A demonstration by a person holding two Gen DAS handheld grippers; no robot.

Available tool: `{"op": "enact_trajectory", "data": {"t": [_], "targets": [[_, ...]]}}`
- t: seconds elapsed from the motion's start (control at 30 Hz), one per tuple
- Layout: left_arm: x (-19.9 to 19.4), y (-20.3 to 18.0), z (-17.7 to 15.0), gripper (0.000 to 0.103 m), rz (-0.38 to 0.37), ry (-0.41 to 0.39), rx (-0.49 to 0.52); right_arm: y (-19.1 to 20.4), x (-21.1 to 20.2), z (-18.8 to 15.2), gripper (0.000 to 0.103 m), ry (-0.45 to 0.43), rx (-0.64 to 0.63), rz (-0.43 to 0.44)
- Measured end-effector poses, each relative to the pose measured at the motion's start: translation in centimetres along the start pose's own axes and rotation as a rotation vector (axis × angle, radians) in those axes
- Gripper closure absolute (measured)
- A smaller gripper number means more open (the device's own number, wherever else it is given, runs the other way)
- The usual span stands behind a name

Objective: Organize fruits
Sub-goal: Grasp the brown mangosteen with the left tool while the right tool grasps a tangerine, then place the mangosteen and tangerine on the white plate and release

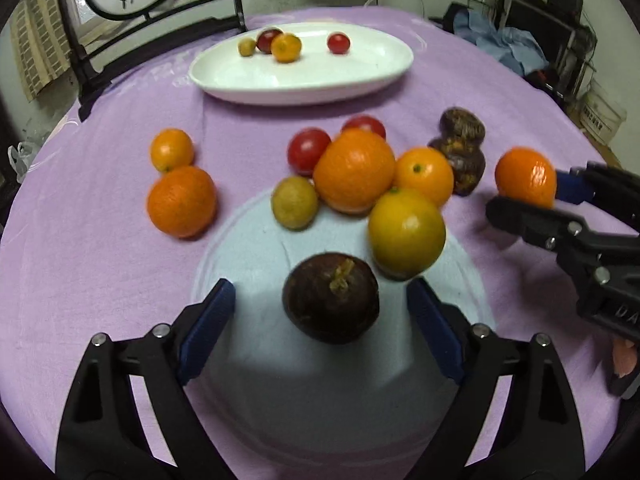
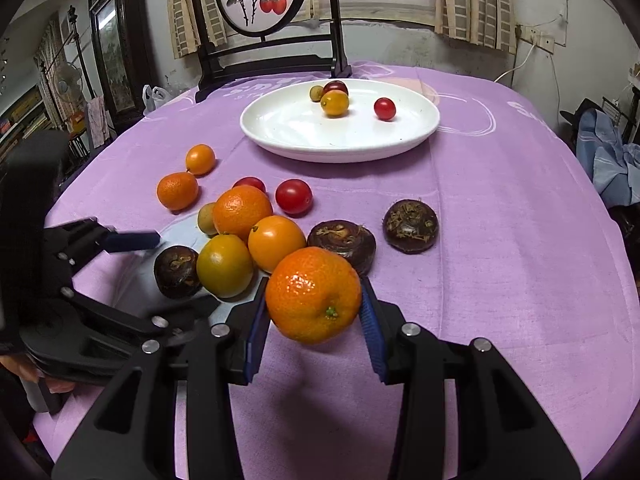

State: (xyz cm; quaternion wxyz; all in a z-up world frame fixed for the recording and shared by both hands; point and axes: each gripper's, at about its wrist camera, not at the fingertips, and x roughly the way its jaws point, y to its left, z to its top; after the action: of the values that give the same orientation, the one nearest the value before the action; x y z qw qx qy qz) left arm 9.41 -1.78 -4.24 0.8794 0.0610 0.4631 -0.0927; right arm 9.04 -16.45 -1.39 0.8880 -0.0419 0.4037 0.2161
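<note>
Right gripper (image 2: 314,312) clamping a mandarin (image 2: 314,300), left gripper (image 1: 320,312) wide — dark chestnut (image 1: 331,298) between, untouched

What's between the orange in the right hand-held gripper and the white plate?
A dark brown water chestnut, then bare purple cloth up to the plate, seen from the right wrist.

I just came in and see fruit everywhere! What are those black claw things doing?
A person is sorting fruit with a tool in each hand. The right tool is shut on a tangerine. The left tool is open around a dark round fruit without squeezing it. Four small fruits sit on the white plate; the others are on the purple cloth.
</note>
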Motion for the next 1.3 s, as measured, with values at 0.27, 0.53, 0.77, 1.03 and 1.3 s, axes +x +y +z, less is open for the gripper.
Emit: {"op": "enact_trajectory", "data": {"t": [0.27, 0.53, 0.77, 1.03, 1.3], "targets": [[-0.6, -1.1, -0.2, 0.059, -0.047, -0.020, 0.083, -0.1, 0.2, -0.1, 0.060, 0.002, 0.003, -0.010], [-1.3, -0.3, -0.1, 0.060, -0.103, 0.003, 0.052, -0.4, 0.1, 0.0, 0.060, -0.007, 0.014, -0.013], [-5.6, 0.2, 0.0, 0.060, -0.012, -0.135, 0.037, -0.3, -0.9, 0.1, 0.060, -0.066, 0.018, 0.007], [-8.2, 0.9, 4.4, 0.060, -0.032, -0.182, -0.003, 0.2, -3.6, 2.8, 0.060, -0.168, 0.027, 0.034], [-2.3, 4.4, 12.9, 0.060, -0.007, -0.116, -0.188, -0.5, 2.3, 10.9, 0.060, -0.119, -0.071, -0.048]]}}
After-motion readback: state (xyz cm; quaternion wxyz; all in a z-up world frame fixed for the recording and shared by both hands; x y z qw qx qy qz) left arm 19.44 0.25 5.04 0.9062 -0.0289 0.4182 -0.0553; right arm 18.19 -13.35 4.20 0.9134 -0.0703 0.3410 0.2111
